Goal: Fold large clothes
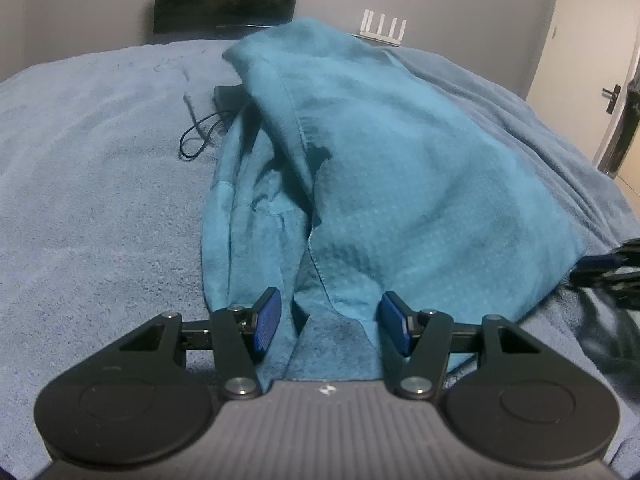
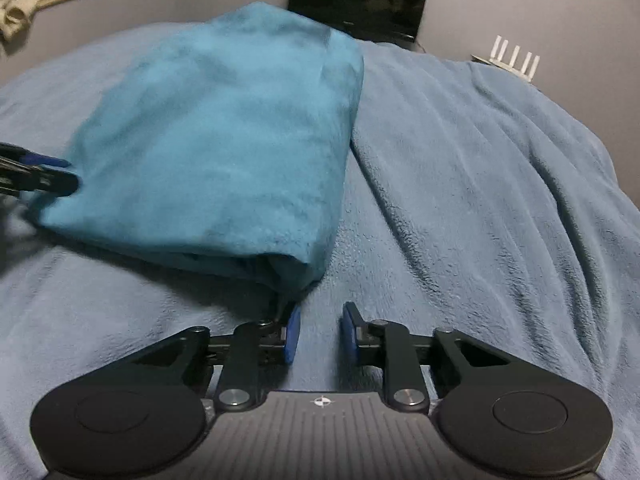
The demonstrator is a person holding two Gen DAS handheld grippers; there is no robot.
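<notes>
Our left gripper (image 1: pixel 329 322) & right gripper (image 2: pixel 319 334): black linkage arms, blue pads, silver screws, ribbed grey housing w/ crosshair mark.

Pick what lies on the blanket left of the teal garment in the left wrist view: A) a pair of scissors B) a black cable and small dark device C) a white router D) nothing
B: a looped black cable runs to a small dark device beside the teal garment on the blue blanket; the white router sits beyond the bed.

Two low wrist views, close, sharing teal garment (image 1: pixel 400 160)
</notes>
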